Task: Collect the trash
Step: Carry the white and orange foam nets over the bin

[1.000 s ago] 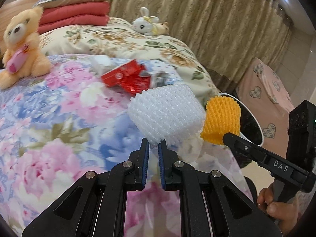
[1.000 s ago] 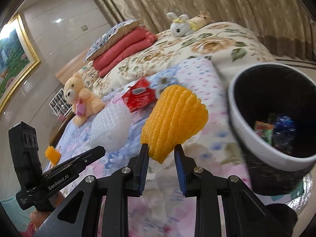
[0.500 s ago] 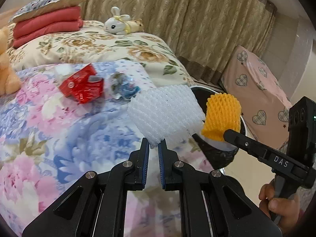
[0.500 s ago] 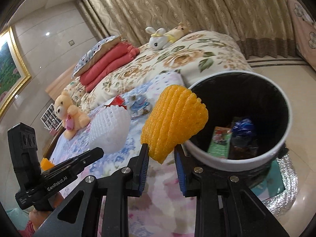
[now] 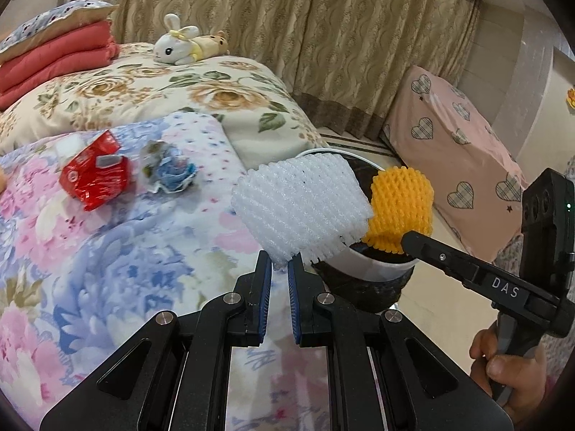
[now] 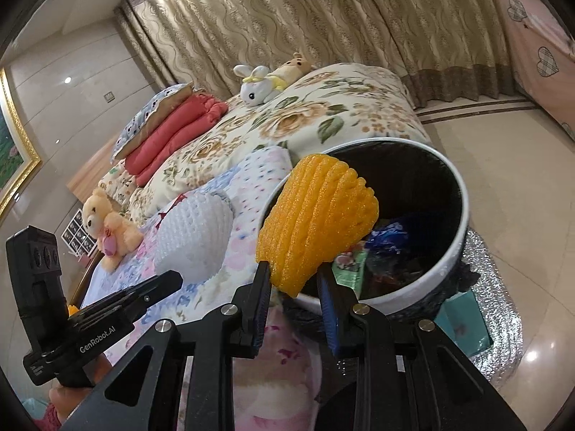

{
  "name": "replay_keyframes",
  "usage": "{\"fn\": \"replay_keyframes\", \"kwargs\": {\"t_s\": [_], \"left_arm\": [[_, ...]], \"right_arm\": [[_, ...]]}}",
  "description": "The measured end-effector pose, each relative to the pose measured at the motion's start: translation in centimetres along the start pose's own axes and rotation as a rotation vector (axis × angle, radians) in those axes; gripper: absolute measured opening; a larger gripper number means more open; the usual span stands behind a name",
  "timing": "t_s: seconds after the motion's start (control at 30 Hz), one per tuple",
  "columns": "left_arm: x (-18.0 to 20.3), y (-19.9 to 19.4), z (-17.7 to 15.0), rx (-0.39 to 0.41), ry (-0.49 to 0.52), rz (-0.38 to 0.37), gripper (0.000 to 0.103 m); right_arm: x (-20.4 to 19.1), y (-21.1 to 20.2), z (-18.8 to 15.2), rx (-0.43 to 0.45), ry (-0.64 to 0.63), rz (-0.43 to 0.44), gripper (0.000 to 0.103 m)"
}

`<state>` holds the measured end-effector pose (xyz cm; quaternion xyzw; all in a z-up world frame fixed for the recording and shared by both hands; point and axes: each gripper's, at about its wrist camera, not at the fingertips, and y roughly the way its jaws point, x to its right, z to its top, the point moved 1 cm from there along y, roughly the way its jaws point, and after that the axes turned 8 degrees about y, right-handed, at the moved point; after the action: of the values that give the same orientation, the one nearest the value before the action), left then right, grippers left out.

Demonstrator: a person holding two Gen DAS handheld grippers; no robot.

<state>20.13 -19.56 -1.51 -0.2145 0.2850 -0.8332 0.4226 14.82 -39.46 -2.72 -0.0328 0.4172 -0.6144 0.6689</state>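
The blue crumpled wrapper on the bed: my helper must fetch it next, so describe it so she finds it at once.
On the flowered bedspread, look near the dotted pale-blue patch below the cream rose quilt. The blue crumpled wrapper lies just right of the red packet. It alone is blue and silvery white.

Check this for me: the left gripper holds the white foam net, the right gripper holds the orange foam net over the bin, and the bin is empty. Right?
Not quite: the bin is not empty. The right wrist view shows wrappers already inside it. The rest stands: the left gripper holds the white foam net, the right gripper the orange foam net over the bin.
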Motion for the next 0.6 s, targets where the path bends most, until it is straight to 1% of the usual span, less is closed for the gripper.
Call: {"fn": "replay_keyframes", "kwargs": {"t_s": [0.23, 0.6], "left_arm": [[1.3, 1.2, 0.9, -0.009, 0.03, -0.015, 0.009], [3.1, 3.2, 2.1, -0.032, 0.064, -0.031, 0.009]], "right_arm": [[1.4, -0.2, 0.7, 0.004, 0.013, -0.022, 0.026], [2.6, 0.1, 1.7, -0.002, 0.017, -0.042, 0.027]]}}
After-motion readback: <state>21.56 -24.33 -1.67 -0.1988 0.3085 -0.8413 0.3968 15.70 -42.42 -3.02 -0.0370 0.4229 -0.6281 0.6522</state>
